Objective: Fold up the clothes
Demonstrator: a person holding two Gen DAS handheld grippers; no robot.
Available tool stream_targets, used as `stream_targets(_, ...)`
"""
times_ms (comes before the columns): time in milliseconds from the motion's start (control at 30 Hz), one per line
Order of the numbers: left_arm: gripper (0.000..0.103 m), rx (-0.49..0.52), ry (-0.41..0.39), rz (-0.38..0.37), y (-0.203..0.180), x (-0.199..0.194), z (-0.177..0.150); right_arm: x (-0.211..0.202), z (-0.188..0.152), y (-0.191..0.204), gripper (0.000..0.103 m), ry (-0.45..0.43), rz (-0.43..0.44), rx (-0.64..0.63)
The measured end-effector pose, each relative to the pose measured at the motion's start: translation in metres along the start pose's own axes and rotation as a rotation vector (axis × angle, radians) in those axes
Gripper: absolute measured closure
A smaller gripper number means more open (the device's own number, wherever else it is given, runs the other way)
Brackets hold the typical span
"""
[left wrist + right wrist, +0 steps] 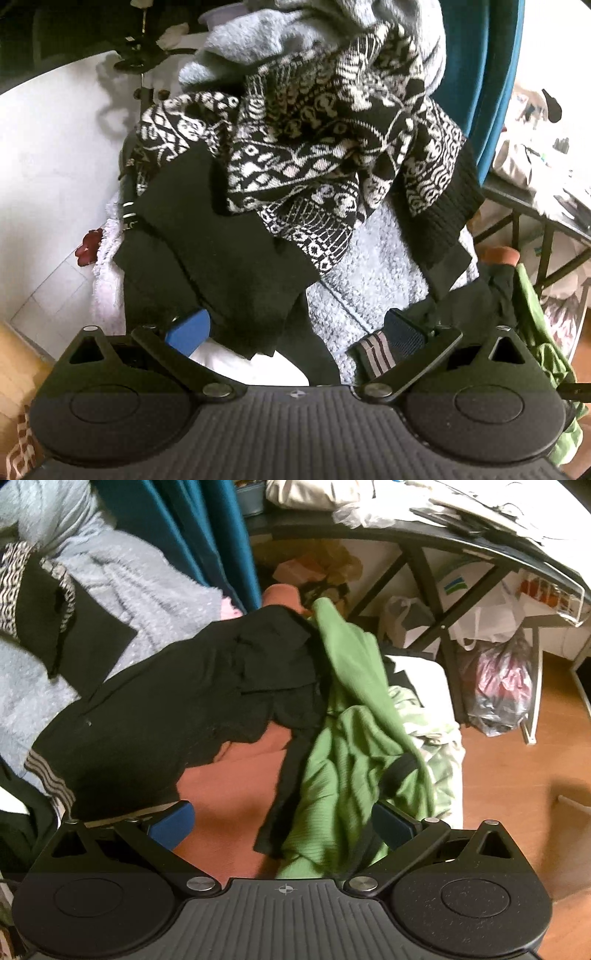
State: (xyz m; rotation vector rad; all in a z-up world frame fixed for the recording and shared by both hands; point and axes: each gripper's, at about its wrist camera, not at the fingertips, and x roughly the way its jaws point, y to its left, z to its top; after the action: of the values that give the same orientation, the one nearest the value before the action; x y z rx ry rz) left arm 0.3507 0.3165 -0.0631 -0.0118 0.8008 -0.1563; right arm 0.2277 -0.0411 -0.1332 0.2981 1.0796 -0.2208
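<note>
- Left gripper (pixel 295 328): jaws spread, nothing pinched, above black garment (pixel 221 240) on grey fleece blanket (pixel 376 266).
- Patterned black-white sweater (pixel 314 147) heaped farther back, overlapping black garment.
- Right gripper (pixel 282 821): jaws spread, empty, green garment (pixel 347 746) between fingers, possibly touching right pad; blurred.
- Black top (pixel 166 709) left of green.

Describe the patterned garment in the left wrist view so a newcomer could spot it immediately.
Start at the fluffy pale grey blanket covering the surface. On it lies a heap of dark clothes; the black-and-white patterned knit sweater is draped on top, above a plain black garment. It alone carries bands of white geometric motifs.
</note>
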Motion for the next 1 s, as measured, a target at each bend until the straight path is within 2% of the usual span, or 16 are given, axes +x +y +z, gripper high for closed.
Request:
stream_targets(200,0.001,0.05,0.029,-0.005,-0.002,0.016,0.006,0.012,0.006,0.019,0.001,0.015,-0.009,-0.009)
stream_targets(467,0.001,0.068,0.064,-0.016,0.005,0.042,0.018,0.025,0.016,0.032,0.001,0.027,-0.021,0.008)
stream_targets(833,0.001,0.097,0.11,-0.003,0.015,0.087,0.035,0.074,0.031,0.072,0.001,0.064,0.013,0.009)
stream_targets(1000,0.0,0.162,0.131,0.017,0.008,0.106,0.031,0.099,0.038,0.092,0.001,0.077,0.024,0.002)
